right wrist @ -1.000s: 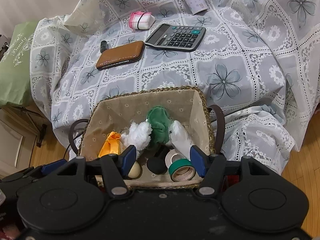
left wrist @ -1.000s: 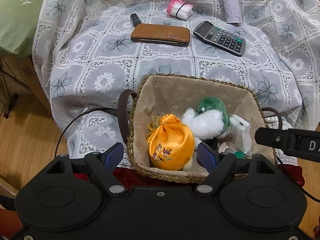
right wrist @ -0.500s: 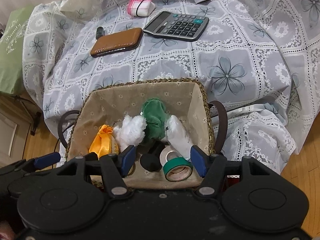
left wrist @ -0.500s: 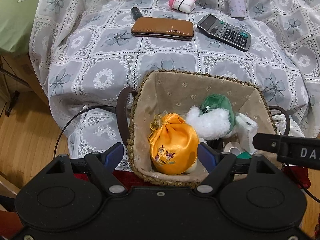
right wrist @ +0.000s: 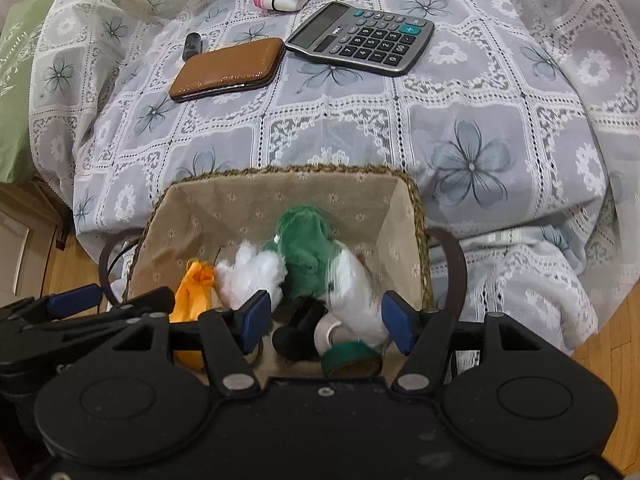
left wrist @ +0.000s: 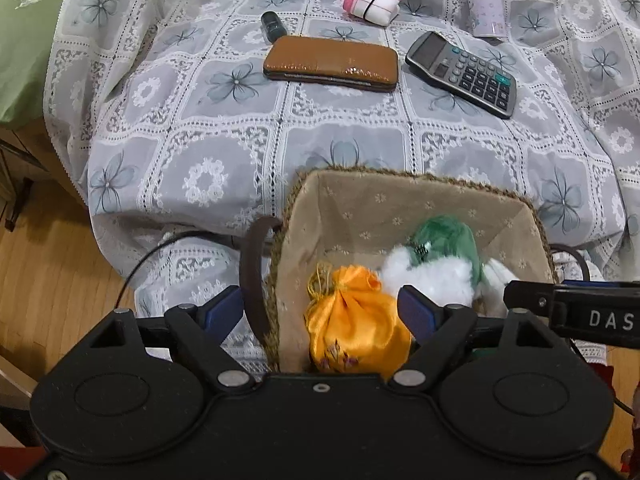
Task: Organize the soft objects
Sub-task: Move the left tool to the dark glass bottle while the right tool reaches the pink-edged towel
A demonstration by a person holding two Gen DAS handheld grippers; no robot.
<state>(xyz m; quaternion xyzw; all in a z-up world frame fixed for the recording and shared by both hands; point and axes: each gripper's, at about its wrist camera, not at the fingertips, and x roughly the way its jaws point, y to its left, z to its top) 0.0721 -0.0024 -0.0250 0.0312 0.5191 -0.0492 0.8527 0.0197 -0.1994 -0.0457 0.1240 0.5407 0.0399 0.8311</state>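
Soft toys: orange satin pouch and green-and-white plush, in the lined wicker basket.
My left tongs are opening astride the basket's rim; right tongs spread, empty.

We read "DAS", white capitals, cut off at frame edge, on black bar of right gripper in left wrist view. White script, partly legible "Bea…", on green cushion; in right wrist view it looks like "Beauty". Calculator keys carry digits, too small for us to read surely.
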